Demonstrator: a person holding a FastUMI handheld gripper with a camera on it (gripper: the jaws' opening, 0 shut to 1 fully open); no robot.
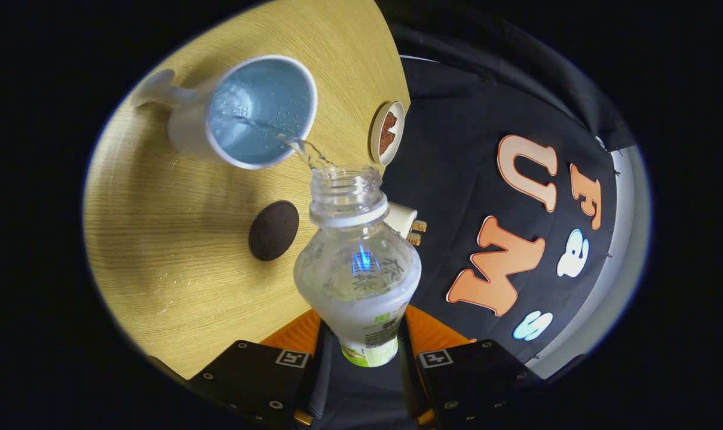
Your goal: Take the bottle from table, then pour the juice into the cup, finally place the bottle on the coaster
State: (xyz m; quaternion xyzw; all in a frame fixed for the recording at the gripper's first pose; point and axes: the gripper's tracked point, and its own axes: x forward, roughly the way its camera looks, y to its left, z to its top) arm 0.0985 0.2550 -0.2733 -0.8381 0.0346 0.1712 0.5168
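My gripper (362,340) is shut on a clear plastic bottle (357,263), with both orange fingers (296,334) pressed against its labelled lower body. The bottle is uncapped and tilted forward, its open neck pointing at a white cup (251,113) on the wooden table (158,239). A thin clear stream runs from the bottle's mouth over the cup's near rim into the cup, which holds liquid. A dark round coaster (273,230) lies flat on the table, left of the bottle's neck and nearer to me than the cup.
A small round white dish (387,132) with brown contents sits near the table's edge, right of the cup. A white object with gold-coloured prongs (410,226) shows just behind the bottle's shoulder. Small droplets dot the table near the cup.
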